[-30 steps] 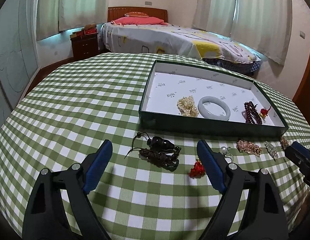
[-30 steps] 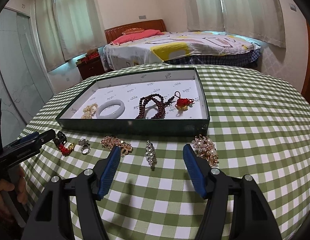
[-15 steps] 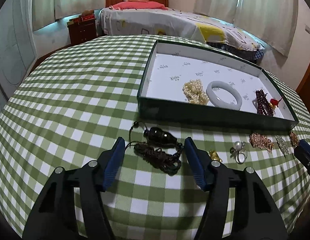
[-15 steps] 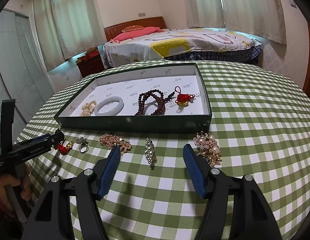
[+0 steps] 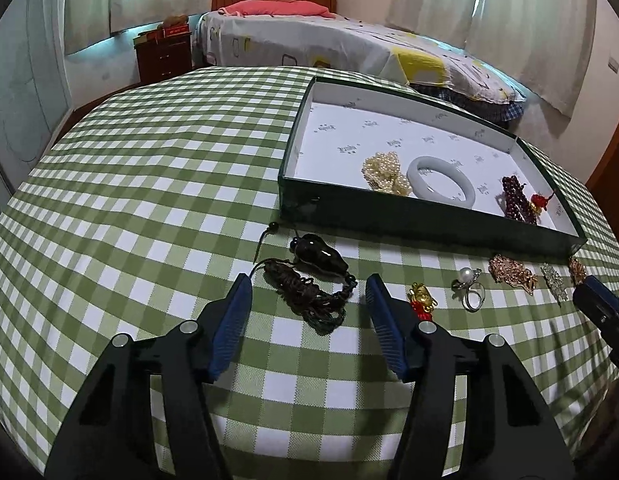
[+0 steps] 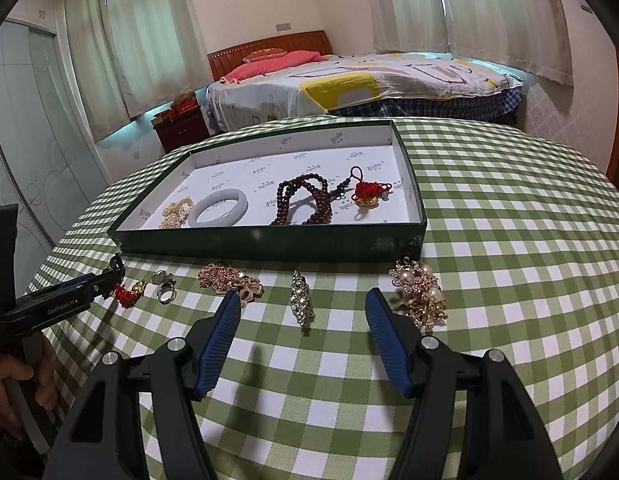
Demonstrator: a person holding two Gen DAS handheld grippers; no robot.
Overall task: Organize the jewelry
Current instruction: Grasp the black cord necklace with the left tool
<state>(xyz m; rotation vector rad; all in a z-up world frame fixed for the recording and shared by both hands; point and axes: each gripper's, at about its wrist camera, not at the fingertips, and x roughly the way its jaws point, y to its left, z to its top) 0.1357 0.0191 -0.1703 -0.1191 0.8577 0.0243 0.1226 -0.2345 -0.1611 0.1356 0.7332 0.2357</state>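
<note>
Dark corded pendant | left gripper jaws narrowed around it, not touching | right gripper unchanged, open

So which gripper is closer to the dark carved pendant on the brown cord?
Left. The left gripper is open, its jaws having just been closing, either side of the dark carved pendant on its brown cord. The right gripper sits far along the row, around a sparkly brooch.

You have even, soft daylight through curtained windows; focus sharp, faint shadows, heavy fisheye bending, dark corners.
</note>
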